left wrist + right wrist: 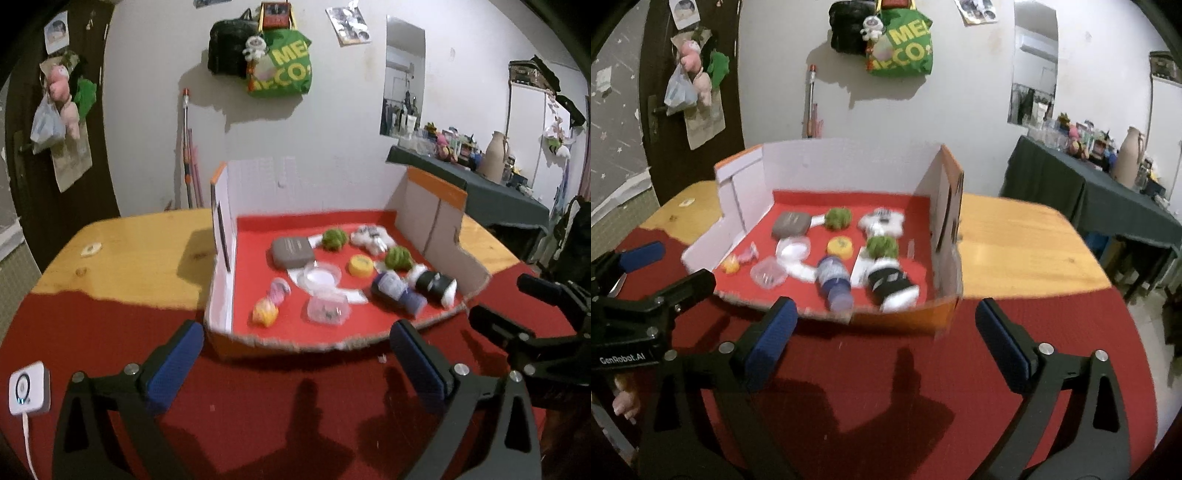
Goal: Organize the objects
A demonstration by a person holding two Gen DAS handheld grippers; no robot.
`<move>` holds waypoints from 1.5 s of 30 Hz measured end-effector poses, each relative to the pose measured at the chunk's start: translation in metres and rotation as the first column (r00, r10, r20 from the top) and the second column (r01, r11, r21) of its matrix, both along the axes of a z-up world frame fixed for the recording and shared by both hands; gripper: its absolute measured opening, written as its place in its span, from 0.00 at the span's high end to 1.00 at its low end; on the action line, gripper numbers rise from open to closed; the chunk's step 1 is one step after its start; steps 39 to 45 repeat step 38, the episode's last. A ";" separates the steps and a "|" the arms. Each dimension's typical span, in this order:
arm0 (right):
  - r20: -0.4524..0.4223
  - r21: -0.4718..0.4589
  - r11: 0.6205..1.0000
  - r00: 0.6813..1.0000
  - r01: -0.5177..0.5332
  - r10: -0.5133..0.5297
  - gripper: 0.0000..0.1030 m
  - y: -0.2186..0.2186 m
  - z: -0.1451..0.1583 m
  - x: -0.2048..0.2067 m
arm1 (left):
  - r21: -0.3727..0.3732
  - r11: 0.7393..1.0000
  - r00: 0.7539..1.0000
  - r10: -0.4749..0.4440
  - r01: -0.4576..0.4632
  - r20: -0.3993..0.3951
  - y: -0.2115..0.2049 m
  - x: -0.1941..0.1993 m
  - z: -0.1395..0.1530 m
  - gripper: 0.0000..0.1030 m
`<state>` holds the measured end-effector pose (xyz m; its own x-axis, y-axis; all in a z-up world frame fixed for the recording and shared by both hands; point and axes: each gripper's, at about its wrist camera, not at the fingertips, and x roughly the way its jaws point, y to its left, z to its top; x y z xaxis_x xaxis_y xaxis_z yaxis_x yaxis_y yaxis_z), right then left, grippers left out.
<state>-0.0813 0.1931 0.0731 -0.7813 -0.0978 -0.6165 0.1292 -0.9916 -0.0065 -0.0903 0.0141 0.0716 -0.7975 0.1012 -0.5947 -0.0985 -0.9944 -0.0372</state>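
Two views | left wrist: left gripper [295,354] spread wide, holding nothing, low in frame; cardboard box [436,225] of small objects at centre | right wrist: right gripper [886,332] wide apart, empty; box just above it.

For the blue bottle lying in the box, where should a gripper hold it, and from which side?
Grip the blue bottle across its round body, coming from the box's low torn front edge. It lies on its side, one end toward that edge, so open jaws can likely straddle its width.
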 end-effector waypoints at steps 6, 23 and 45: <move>0.099 0.012 1.000 0.995 0.021 -0.022 0.04 0.000 -0.020 0.002 | 0.010 1.000 0.994 0.010 -0.011 0.112 0.000 0.005 -0.022 0.00; 0.275 0.032 0.996 0.957 0.086 -0.091 0.01 0.012 -0.053 -0.018 | -0.047 0.995 0.957 0.092 -0.082 0.275 -0.003 -0.015 -0.058 0.00; 0.278 0.034 0.995 0.955 0.093 -0.099 0.00 0.012 -0.053 -0.020 | -0.055 0.995 0.957 0.099 -0.087 0.273 -0.002 -0.017 -0.057 0.00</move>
